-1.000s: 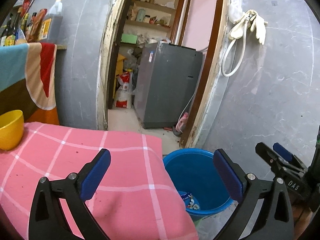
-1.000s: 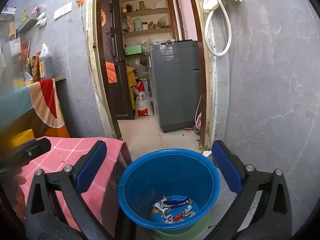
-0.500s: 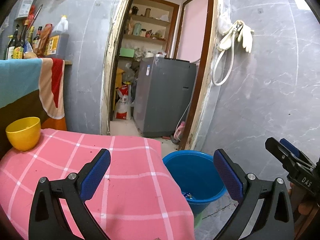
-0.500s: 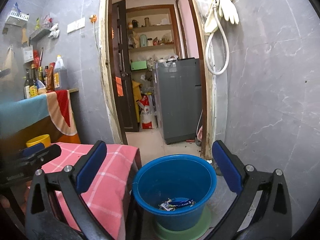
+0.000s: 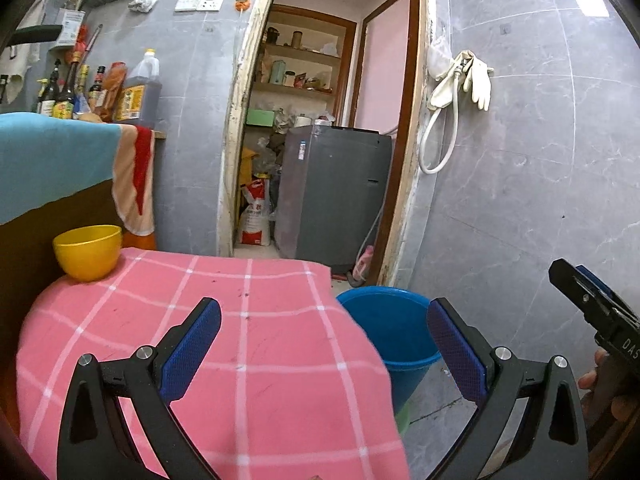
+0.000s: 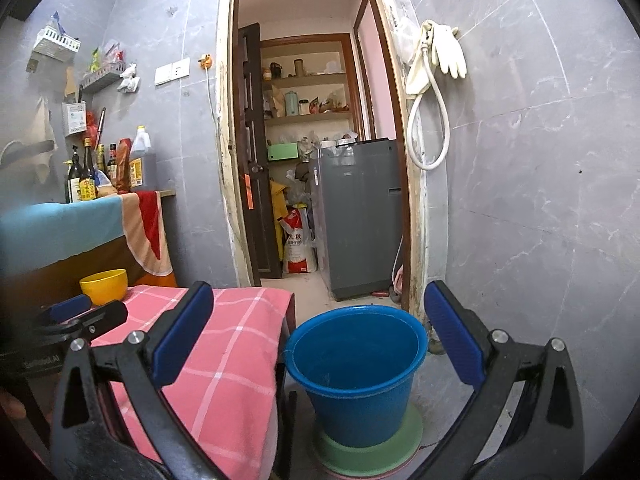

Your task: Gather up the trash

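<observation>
A blue bucket (image 6: 356, 368) stands on a green base on the floor, just right of a table under a pink checked cloth (image 5: 224, 344). From this height its inside is hidden, so no trash shows. My left gripper (image 5: 324, 344) hangs open over the cloth's right edge, nothing between its blue pads. My right gripper (image 6: 316, 332) is open too, held back from the bucket (image 5: 390, 332) and above its rim. The other gripper shows at the edge of each view.
A yellow bowl (image 5: 88, 252) sits at the table's far left corner. Behind it a counter holds bottles (image 6: 86, 176) under a draped towel. A doorway leads to a grey washing machine (image 5: 332, 192). White gloves and a hose (image 6: 438, 60) hang on the grey wall.
Both grippers have risen and drawn back from the bucket. The wrappers at its bottom, seen earlier, are now out of sight. Both stay open.
</observation>
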{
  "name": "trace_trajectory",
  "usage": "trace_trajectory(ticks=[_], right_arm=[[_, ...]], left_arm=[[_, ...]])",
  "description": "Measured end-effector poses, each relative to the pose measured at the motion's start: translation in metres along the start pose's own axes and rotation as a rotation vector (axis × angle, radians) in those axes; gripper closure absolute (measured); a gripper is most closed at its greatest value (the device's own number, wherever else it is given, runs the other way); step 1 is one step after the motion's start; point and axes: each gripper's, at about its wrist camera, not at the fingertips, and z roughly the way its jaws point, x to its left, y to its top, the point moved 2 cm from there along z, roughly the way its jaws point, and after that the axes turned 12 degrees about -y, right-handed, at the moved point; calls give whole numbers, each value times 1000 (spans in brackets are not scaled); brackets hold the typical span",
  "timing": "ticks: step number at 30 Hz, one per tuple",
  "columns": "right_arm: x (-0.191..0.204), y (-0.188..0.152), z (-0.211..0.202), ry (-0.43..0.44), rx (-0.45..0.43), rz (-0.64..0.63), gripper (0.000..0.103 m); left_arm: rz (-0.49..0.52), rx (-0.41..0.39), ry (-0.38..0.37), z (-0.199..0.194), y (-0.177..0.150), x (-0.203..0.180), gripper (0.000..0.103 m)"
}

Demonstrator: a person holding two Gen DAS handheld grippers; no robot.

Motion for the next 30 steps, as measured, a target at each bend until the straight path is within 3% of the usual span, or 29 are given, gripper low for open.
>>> trace_trajectory(ticks=[14,30], right_arm=[[18,-35,-47,-21,-32,-22,0],[30,-64,-65,-71,-68,-57,0]], left_arm=[[22,-37,103,-59,-39,-4,2],[21,-96,229,-87,-83,-5,2]])
